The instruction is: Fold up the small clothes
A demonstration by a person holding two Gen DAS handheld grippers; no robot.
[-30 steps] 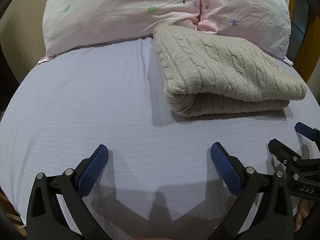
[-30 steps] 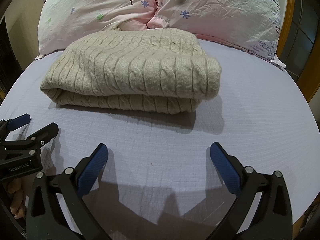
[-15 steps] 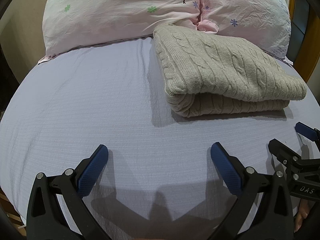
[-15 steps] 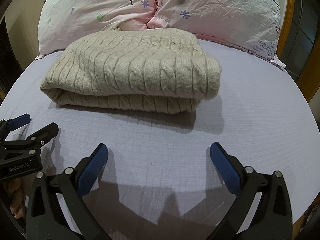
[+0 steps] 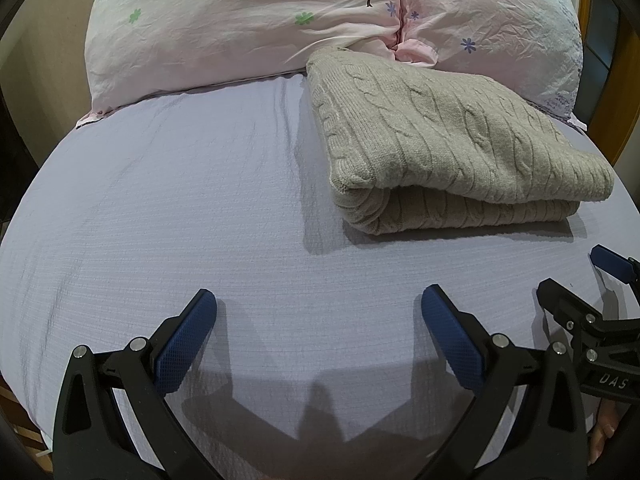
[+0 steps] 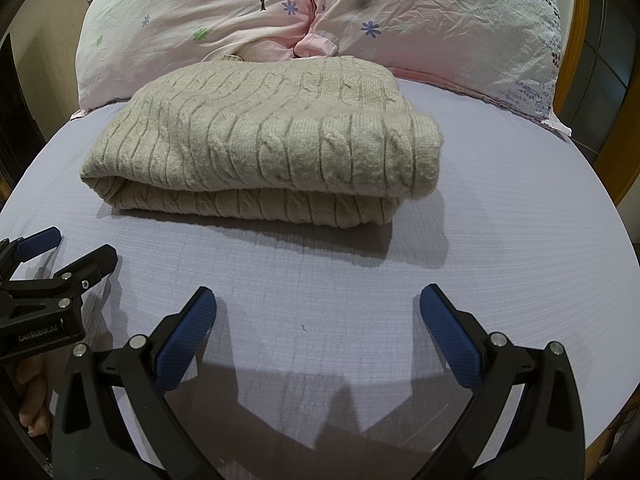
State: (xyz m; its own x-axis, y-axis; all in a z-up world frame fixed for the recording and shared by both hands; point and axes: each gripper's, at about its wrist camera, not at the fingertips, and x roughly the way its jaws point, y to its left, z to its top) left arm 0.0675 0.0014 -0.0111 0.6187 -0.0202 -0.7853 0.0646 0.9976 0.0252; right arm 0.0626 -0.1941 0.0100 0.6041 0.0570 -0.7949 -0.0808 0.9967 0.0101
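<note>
Both my left tool (image 5: 318,320) and right tool (image 6: 318,318) gape, empty. Ahead, the sweater (image 6: 272,140) looks thick, soft, floppy; I'd pinch its near folded edge.

beige cable-knit sweater (image 6: 272,136), lavender sheet (image 6: 500,264)

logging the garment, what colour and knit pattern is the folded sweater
Beige, cable-knit sweater; clearest in the right wrist view.

Bed (image 5: 180,208) with folded sweater (image 5: 440,148), pillows (image 5: 240,20)
</note>
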